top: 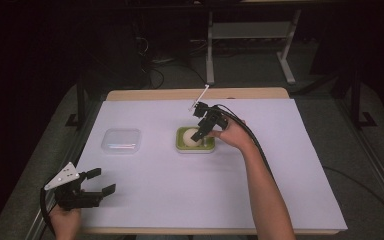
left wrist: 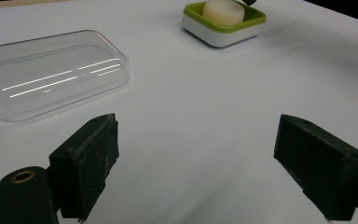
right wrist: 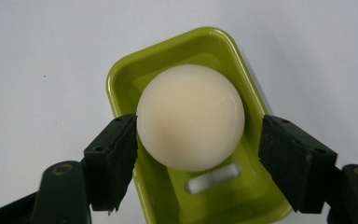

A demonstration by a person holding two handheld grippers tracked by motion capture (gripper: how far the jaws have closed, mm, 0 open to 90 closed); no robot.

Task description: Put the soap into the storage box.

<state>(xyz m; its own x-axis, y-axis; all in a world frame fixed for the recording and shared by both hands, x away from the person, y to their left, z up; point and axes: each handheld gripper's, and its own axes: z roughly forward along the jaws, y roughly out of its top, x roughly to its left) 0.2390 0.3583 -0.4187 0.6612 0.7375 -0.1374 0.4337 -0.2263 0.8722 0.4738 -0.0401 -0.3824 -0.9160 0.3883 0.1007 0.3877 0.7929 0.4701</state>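
A round cream soap [right wrist: 191,116] rests in a green soap dish [right wrist: 121,74] near the middle of the table. My right gripper [right wrist: 198,158] is open and points down over it, one jaw on each side of the soap. The left jaw is at the soap's edge, and a small gap shows at the right jaw. In the high view the right gripper [top: 202,134] hangs over the soap [top: 190,136] and dish [top: 196,149]. My left gripper [top: 104,181] is open with nothing in it, low over the front left corner. From the left gripper [left wrist: 196,154] the dish [left wrist: 214,35] lies far ahead.
A clear plastic lid or box [top: 122,140] lies on the white sheet [top: 180,190] left of the dish; the same lid [left wrist: 56,74] sits ahead and to the left of the left gripper. Cables trail from the right gripper along the forearm. Table legs and floor lie beyond the far edge.
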